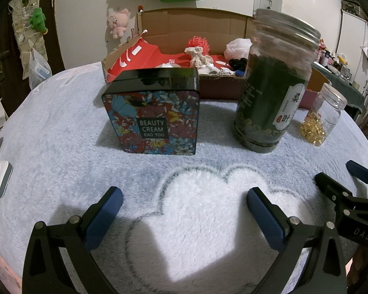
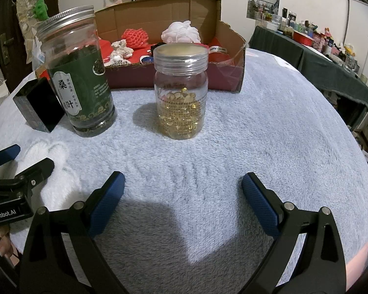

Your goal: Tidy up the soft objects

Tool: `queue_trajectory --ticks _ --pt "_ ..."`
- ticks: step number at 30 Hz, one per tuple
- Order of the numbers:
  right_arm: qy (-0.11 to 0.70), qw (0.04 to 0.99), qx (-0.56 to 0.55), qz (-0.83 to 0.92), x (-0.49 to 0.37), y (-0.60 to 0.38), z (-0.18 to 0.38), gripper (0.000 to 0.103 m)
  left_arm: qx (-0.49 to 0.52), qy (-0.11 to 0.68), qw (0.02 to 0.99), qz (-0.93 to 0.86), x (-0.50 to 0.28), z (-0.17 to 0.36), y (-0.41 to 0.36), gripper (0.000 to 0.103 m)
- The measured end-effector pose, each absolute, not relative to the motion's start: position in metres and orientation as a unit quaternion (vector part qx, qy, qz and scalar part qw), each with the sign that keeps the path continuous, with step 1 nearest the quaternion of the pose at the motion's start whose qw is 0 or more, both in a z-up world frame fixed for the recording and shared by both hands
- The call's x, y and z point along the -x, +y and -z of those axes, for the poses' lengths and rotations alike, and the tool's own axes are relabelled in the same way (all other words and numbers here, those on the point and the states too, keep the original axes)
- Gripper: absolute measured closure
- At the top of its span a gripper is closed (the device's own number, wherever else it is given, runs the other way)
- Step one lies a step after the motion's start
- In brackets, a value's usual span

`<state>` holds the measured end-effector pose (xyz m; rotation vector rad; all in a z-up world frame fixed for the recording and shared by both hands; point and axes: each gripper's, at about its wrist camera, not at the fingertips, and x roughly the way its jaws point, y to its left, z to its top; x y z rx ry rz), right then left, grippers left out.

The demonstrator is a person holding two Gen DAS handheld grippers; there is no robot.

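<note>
A pale blue fleece blanket (image 2: 257, 122) covers the surface. At its far edge sits an open cardboard box (image 2: 159, 12) holding the soft things: a white mesh puff (image 2: 181, 33), a red foam net (image 2: 135, 36) and a small knitted toy (image 2: 120, 47). In front of the box stand a tall tea-leaf jar (image 2: 78, 73), a floral "Beauty Cream" tin (image 1: 154, 120) and a small capsule jar (image 2: 180, 90). The left gripper (image 1: 184, 203) and right gripper (image 2: 182, 188) hover low over the blanket, both spread wide and empty.
</note>
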<state>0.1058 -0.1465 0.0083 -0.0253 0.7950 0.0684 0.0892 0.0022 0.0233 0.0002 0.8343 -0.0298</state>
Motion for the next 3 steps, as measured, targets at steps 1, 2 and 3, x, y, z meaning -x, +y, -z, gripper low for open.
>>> queue_trajectory --ticks 1,2,3 --pt "0.387 0.921 0.013 -0.033 -0.1058 -0.1464 -0.0083 0.005 0.000 0.405 0.914 0.014 -0.0891 -0.0233 0.0024 0.000" --pt "0.387 0.921 0.013 -0.033 -0.1060 -0.1464 -0.0082 0.005 0.000 0.405 0.914 0.015 -0.0891 -0.0232 0.0027 0.000" --pt "0.387 0.921 0.013 -0.033 -0.1058 -0.1463 -0.0083 0.005 0.000 0.405 0.914 0.014 -0.0890 -0.0232 0.0026 0.000"
